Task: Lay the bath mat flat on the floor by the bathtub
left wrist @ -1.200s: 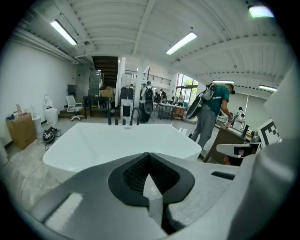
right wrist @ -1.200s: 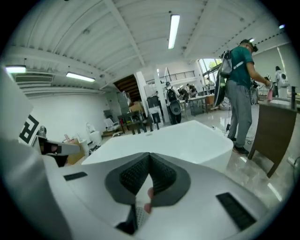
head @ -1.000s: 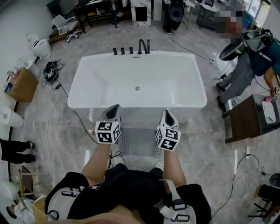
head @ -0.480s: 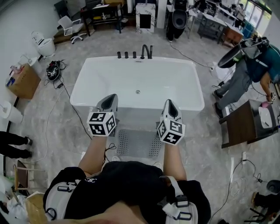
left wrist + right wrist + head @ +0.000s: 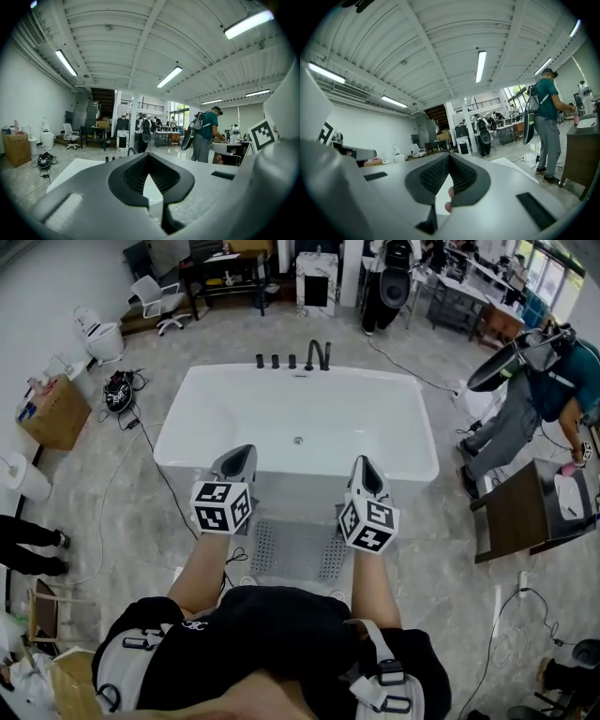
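Bath mat point(image 5: 295, 547) lies flat on the floor point(image 5: 122, 493), just beside the near wall of the bathtub point(image 5: 234, 418), between it and the person. It is a pale grey rectangle, smooth in the middle, with a band of small dark holes down each side. The floor is veined grey stone; the bathtub is glossy white with rounded corners. The left tool point(image 5: 246, 450) and right tool point(image 5: 361, 463) are held level, ribbed black jaws closed on nothing.

Scene evenly bright under ceiling strip lights point(image 5: 169, 77); shadows soft. Both gripper views bend strongly at the edges, with dark corners and a blurred near foreground. Head view sharp; white bathtub point(image 5: 281, 418) slightly glaring.
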A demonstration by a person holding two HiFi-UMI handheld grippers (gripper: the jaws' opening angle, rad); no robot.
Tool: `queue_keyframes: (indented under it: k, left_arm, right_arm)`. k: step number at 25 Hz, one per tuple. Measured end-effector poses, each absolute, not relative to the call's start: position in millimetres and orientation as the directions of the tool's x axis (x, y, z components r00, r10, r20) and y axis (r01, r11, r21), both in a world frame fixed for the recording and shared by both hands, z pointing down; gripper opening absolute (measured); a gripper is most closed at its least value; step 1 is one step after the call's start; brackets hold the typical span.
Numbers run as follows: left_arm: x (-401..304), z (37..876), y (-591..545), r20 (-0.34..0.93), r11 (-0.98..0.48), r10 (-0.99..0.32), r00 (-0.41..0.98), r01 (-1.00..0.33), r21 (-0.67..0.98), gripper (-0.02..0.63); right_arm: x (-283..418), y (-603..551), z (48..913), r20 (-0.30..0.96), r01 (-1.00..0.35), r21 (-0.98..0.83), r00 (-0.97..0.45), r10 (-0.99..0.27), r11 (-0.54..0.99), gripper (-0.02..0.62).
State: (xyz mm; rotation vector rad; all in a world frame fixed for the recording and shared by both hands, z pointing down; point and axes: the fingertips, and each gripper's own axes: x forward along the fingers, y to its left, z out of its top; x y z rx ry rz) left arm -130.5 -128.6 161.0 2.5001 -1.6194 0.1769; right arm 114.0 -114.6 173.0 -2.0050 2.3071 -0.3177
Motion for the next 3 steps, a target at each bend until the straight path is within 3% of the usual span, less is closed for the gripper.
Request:
queue_keyframes:
  k: [3]
  left_arm:
    - [-128.4,163.8,-127.3,0.19,-0.407,-0.89,0.415,-0.91,0.082,0.003]
  right_arm:
    - [114.7,-111.2,168.3,0.068,-0.963,-0.228,-0.16,-0.985,0.141,0.006]
